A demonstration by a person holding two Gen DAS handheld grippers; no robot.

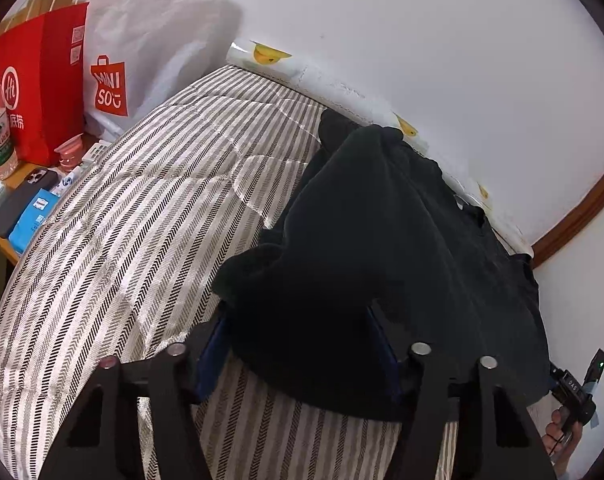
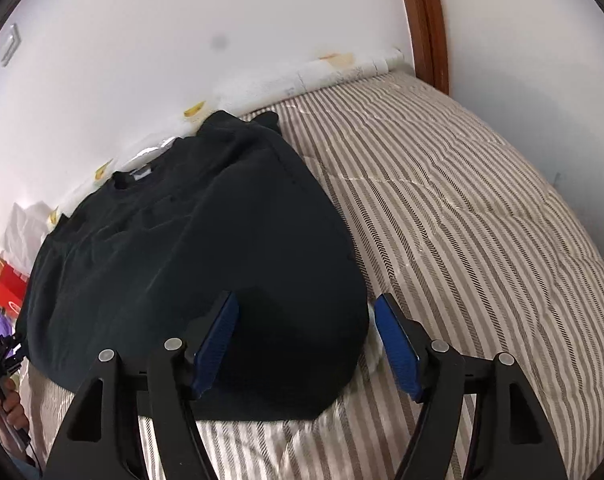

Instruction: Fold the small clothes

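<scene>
The black shirt (image 2: 189, 240) lies on the bed (image 2: 482, 220), its hem between the spread right gripper (image 2: 306, 344); the left gripper (image 1: 302, 344) pinches a raised fold.

Our right gripper (image 2: 306, 344) had black angular arms with silver round pins. Its pads (image 2: 398, 350) were textured blue rubber.
</scene>
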